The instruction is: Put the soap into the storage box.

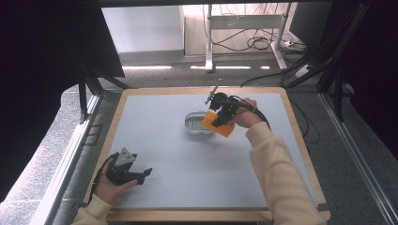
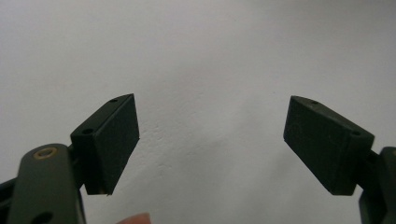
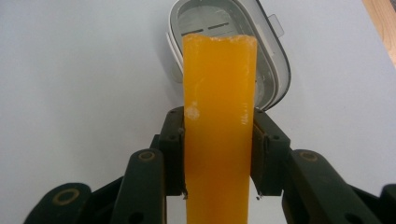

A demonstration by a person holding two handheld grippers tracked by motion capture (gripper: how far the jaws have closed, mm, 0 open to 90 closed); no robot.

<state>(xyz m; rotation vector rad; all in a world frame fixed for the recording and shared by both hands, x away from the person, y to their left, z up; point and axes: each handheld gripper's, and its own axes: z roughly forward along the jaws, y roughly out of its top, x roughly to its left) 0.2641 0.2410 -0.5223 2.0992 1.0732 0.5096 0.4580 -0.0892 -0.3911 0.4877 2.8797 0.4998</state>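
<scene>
Orange sponge [image 3: 219, 121], pinched edgewise between the jaws of the right gripper [image 3: 219, 154], held over the near rim of the grey tray [image 3: 275, 70] toward the desk's [image 1: 155, 140] far edge. Step in hand, by judgement: carrying the sponge to the tray. Next move: lower it inside, then release. Left gripper [image 2: 210, 140] rests near the desk's near-left corner, jaws spread, nothing between them.

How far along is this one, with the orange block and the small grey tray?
Done: the right gripper is shut on the orange block and carries it edge-on above the table. In hand: the block hangs over the near rim of the grey slotted tray, not yet in it. Left: lowering and releasing it. The left gripper rests open near the table's front-left corner.
</scene>
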